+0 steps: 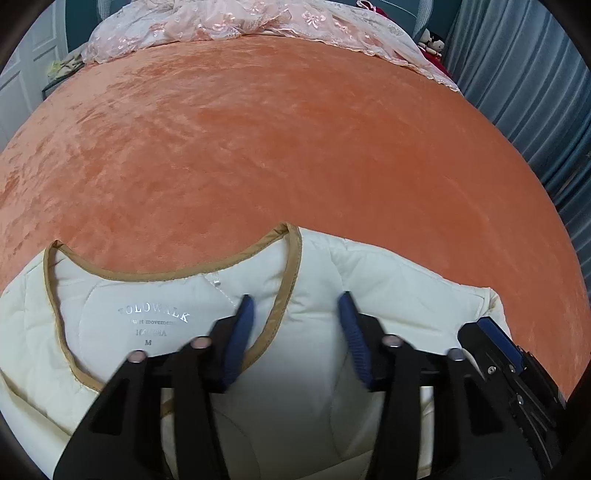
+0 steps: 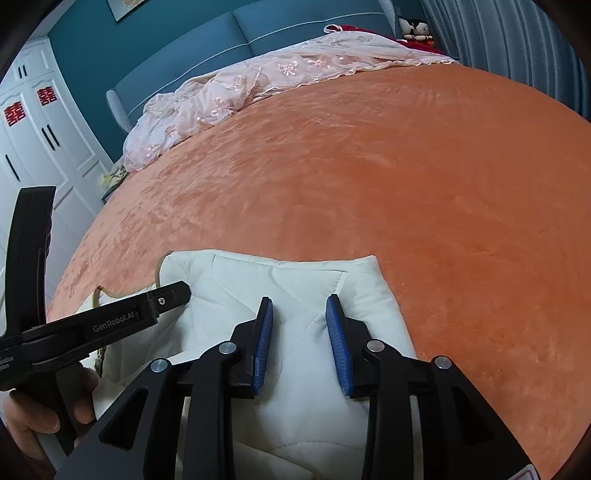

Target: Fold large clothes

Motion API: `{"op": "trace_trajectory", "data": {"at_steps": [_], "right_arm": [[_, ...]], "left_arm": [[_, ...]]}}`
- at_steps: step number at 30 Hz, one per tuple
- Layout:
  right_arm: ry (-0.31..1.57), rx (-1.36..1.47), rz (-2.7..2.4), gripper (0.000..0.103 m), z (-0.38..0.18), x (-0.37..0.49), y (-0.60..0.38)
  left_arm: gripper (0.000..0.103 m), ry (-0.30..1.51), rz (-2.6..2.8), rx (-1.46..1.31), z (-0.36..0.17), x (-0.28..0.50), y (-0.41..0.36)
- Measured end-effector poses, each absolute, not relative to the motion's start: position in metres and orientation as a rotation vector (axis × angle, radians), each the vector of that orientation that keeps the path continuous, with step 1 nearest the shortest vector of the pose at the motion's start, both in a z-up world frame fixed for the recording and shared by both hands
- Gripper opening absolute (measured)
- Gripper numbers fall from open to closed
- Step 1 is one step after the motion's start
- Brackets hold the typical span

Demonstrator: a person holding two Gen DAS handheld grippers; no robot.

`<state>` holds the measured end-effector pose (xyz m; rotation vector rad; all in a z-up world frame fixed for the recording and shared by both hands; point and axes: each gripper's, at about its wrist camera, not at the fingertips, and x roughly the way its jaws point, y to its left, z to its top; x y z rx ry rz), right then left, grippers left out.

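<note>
A cream quilted jacket (image 1: 369, 280) with tan-trimmed neckline (image 1: 291, 266) and a size label lies at the near edge of an orange bed (image 1: 295, 147). My left gripper (image 1: 295, 306) is open just above the jacket's collar and shoulder, holding nothing. The right gripper's body (image 1: 509, 362) shows at its right. In the right wrist view, my right gripper (image 2: 299, 306) is open over the jacket's folded right shoulder part (image 2: 295, 280), empty. The left gripper's body (image 2: 92, 325) and a hand show at the left.
A pink lace cover (image 2: 258, 81) lies bunched at the bed's head against a teal headboard (image 2: 258, 26). White wardrobe doors (image 2: 37, 129) stand left. Blue-grey curtains (image 1: 535, 92) hang right. A plush toy (image 2: 415, 27) sits at the far corner.
</note>
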<state>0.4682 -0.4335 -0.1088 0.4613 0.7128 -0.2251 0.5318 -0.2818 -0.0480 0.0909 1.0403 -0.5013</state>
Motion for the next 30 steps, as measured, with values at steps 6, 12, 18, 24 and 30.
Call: {"op": "trace_trajectory", "data": {"at_steps": [6,12,18,24,30], "right_arm": [[0.704,0.431,-0.196,0.032,-0.093,0.468,-0.428],[0.787,0.383,-0.234,0.032,-0.107,0.483,-0.421],[0.779,0.288,-0.288,0.032,-0.113,0.487,-0.409],[0.756,0.288,-0.298,0.032,-0.115,0.485,-0.412],[0.696,0.396,-0.353,0.027,-0.092,0.469,-0.431]], "left_arm": [[0.002,0.946,-0.463,0.137,-0.033,0.523,-0.284],[0.002,0.943,-0.411,0.150,-0.052,0.527,-0.283],[0.004,0.892,-0.383,0.203,-0.060,0.523,-0.288],[0.015,0.863,-0.346,0.165,-0.055,0.520,-0.278],[0.029,0.832,-0.204,-0.005,-0.022,0.514,-0.207]]}}
